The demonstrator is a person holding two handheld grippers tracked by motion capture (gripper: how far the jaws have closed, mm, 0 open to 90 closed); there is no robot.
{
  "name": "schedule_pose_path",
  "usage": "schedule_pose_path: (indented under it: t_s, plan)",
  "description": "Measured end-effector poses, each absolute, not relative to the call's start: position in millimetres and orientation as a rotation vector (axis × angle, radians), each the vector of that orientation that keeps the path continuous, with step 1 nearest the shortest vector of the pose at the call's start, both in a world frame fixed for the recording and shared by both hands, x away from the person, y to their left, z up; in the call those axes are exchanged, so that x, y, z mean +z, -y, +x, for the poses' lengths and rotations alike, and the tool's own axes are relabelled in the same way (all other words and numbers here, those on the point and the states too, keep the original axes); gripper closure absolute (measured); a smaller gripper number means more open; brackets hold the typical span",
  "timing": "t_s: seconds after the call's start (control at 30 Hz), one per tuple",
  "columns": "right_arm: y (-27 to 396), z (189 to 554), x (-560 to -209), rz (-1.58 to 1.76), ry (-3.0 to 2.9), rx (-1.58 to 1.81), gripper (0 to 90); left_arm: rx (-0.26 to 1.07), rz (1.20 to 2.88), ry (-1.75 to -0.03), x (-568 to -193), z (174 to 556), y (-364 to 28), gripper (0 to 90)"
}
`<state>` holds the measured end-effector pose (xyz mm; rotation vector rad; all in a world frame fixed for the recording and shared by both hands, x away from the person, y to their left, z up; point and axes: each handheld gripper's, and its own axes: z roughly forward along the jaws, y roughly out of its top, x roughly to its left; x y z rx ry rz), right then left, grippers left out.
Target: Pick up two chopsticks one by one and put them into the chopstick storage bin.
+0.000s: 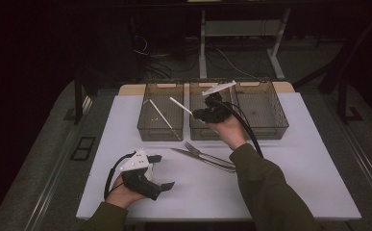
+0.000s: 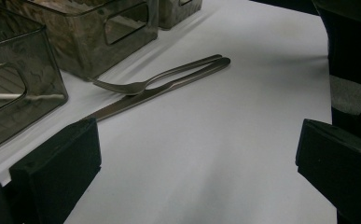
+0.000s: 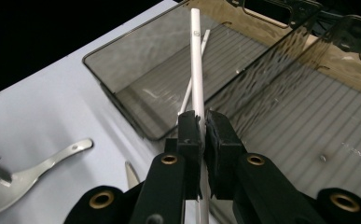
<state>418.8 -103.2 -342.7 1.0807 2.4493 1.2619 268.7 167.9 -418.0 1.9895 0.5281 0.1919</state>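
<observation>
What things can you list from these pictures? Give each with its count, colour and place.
Bins: three, clear smoky, in a row at the far side of the table.
Held chopstick: one, white, clamped in the right claw over the bins.
Other chopstick: one, white, lying in the left bin.
Fork: one, silver, on the table before the bins.
Knife: one, silver, beside the fork.
Spoon: one, silver, on the table.
Table: one, white.
Left claw: open, resting near the table's front edge.
Right claw: shut.
</observation>
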Motion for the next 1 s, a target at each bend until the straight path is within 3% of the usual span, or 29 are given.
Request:
schedule_pose_path:
  t_s: [1.0]
  plan:
    - [-10.2,496.6,-360.4,1.2,-2.464,1.041,84.7,0.176,1.968,-0.53,-417.3,269.1,-168.2,0.0]
